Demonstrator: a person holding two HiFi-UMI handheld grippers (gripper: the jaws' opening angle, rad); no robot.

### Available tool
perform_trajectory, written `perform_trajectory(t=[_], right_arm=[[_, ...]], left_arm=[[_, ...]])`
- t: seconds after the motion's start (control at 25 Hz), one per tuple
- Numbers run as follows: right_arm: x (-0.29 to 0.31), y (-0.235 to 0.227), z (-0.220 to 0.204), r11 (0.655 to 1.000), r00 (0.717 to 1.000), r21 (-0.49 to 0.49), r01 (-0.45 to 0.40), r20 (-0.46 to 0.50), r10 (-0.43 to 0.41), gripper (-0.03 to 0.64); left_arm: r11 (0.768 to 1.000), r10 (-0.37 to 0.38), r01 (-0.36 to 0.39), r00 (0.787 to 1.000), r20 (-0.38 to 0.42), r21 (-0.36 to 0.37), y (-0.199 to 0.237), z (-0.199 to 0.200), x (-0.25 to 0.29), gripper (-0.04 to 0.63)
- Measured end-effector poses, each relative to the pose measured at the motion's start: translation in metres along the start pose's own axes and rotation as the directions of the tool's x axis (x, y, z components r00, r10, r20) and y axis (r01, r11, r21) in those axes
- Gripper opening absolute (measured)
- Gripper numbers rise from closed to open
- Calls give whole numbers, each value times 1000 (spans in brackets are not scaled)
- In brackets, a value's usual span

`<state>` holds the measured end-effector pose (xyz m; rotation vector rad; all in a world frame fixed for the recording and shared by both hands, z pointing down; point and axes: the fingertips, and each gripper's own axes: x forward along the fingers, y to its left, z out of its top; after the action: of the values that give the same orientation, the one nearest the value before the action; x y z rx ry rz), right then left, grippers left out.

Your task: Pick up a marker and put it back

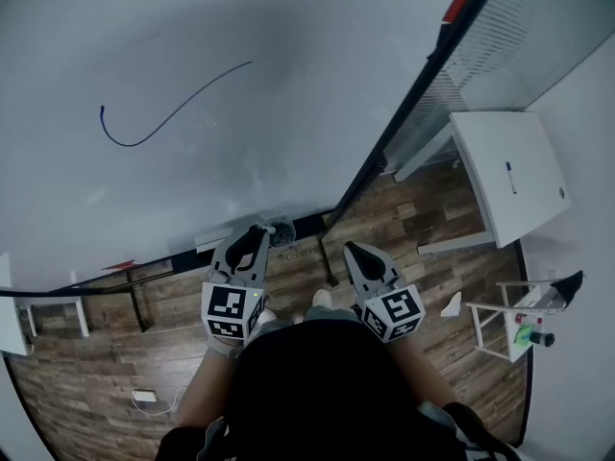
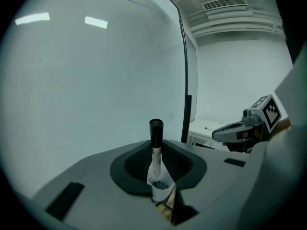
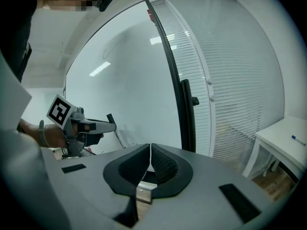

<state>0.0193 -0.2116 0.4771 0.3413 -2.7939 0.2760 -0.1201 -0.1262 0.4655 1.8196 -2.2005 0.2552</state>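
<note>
A: What is at the left side?

B: The whiteboard [image 1: 288, 84]. Near its upper left corner there is a thin blue line [image 1: 144, 134], curved like a hook.

A: And where is the marker?

B: The marker [image 2: 156, 147] is in the left gripper [image 1: 258, 233], in front of the lower edge of the whiteboard, above the wooden floor [image 1: 86, 373]. The jaws stand only partly apart and press on its white body from both sides. It stands upright between them, with the black cap on top.

A: Is the right gripper holding something?

B: No. The right gripper [image 1: 354, 251] is just beside the left one, and its jaws are together, the pads touching, with nothing between them.

A: What is further right?

B: A white table [image 1: 538, 152] stands past the dark right edge of the whiteboard. A small pen [image 1: 510, 177] lies near the middle of its top.
</note>
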Motion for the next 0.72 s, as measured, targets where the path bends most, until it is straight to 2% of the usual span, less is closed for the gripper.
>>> perform_trajectory(t=[0.4,0.72], right_arm=[[-24,-24,-13,996,996,32,88,-19,-87,31],[-35,-31,-23,991,992,48,123,-36,-121,31]], left_arm=[[999,-52,53,995,-79,9,-15,-32,33,77],[999,-36,38,992,-122,19,-16,-58,48,77]])
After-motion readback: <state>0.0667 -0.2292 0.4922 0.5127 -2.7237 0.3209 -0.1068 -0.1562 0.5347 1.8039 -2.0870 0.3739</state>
